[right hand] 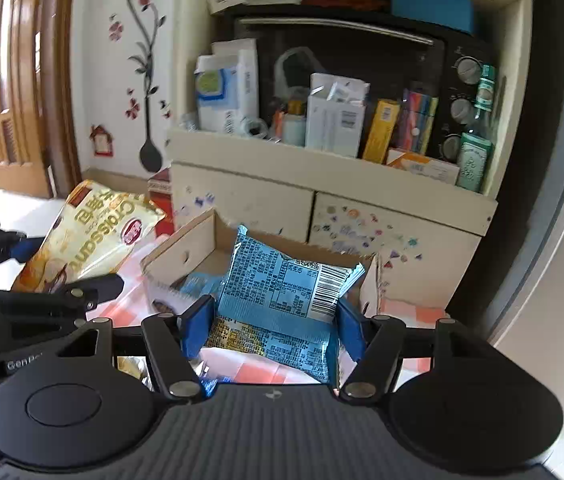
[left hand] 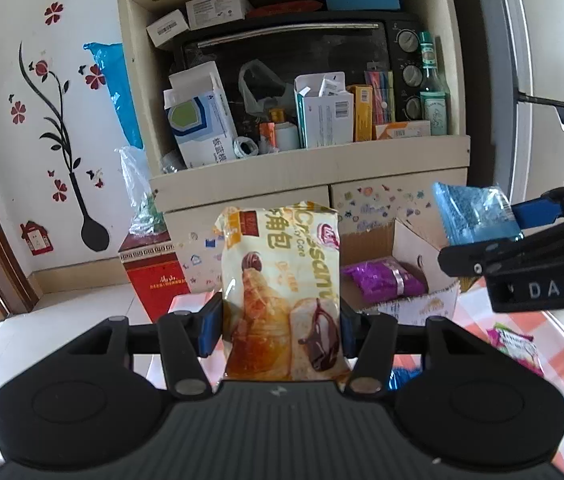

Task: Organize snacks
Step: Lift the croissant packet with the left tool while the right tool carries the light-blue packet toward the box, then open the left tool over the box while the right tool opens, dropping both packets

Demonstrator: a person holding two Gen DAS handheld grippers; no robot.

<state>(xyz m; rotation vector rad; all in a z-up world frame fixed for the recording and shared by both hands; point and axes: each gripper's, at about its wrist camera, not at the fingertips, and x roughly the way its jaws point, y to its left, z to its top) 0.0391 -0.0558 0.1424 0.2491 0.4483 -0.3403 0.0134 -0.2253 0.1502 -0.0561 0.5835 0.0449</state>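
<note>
My left gripper [left hand: 280, 326] is shut on a yellow croissant packet [left hand: 280, 292], which stands upright between the blue pads. The same croissant packet [right hand: 94, 236] shows at the left of the right wrist view. My right gripper [right hand: 272, 322] is shut on a blue snack packet [right hand: 282, 292], held above the near edge of an open cardboard box [right hand: 178, 248]. In the left wrist view that blue snack packet [left hand: 473, 216] hangs at the right, above the cardboard box [left hand: 405, 240]. A purple packet [left hand: 381, 280] lies inside the box.
A cream cabinet [left hand: 309, 168] with a black toaster oven [left hand: 282, 52] and several cartons stands behind the box. A red box [left hand: 154, 272] sits on the floor at its left. The table has an orange-checked cloth [left hand: 561, 364] with a pink-green packet [left hand: 515, 344]. A fridge [right hand: 553, 280] stands right.
</note>
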